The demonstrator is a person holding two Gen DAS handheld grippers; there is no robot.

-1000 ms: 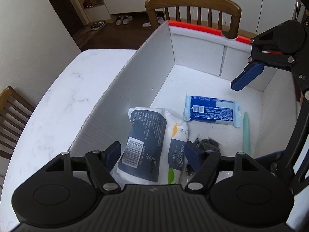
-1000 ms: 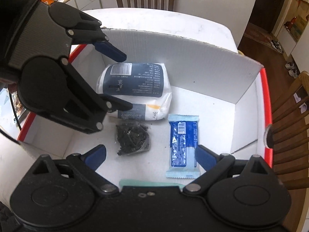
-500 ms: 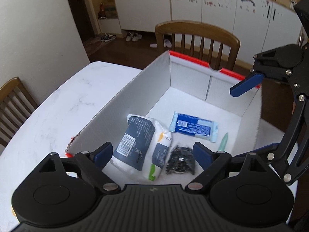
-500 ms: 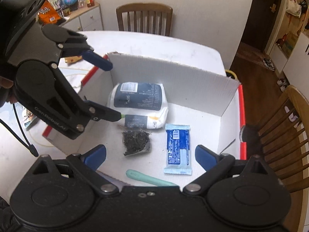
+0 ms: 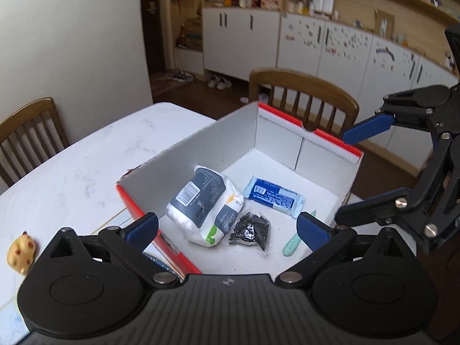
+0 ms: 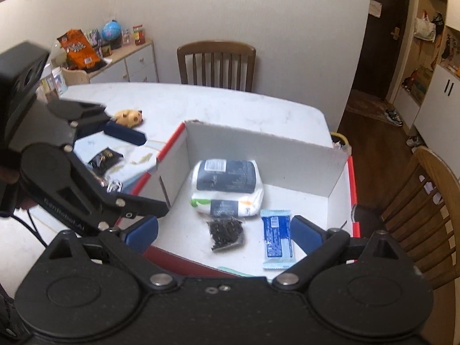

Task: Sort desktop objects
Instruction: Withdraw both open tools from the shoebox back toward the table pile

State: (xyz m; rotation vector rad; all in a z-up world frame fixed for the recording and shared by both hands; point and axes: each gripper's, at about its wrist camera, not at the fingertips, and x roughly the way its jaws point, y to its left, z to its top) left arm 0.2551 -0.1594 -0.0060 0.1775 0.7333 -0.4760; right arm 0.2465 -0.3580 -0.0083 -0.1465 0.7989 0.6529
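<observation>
Right wrist view: your grippers, left (image 6: 146, 166) and right (image 6: 225, 234), hang spread and empty above the box (image 6: 258, 149). Steer left toward the toy (image 6: 128, 116) lying beyond its left wall.

From my feed the white marbled surface (image 5: 86, 169) anchors the room; wooden chairs (image 5: 302, 97) stand at its far edge and left side; beyond them I see dark wood floor (image 5: 201, 95), white cabinets (image 5: 345, 51) under cluttered shelves, and a plain pale wall (image 6: 258, 14).
</observation>
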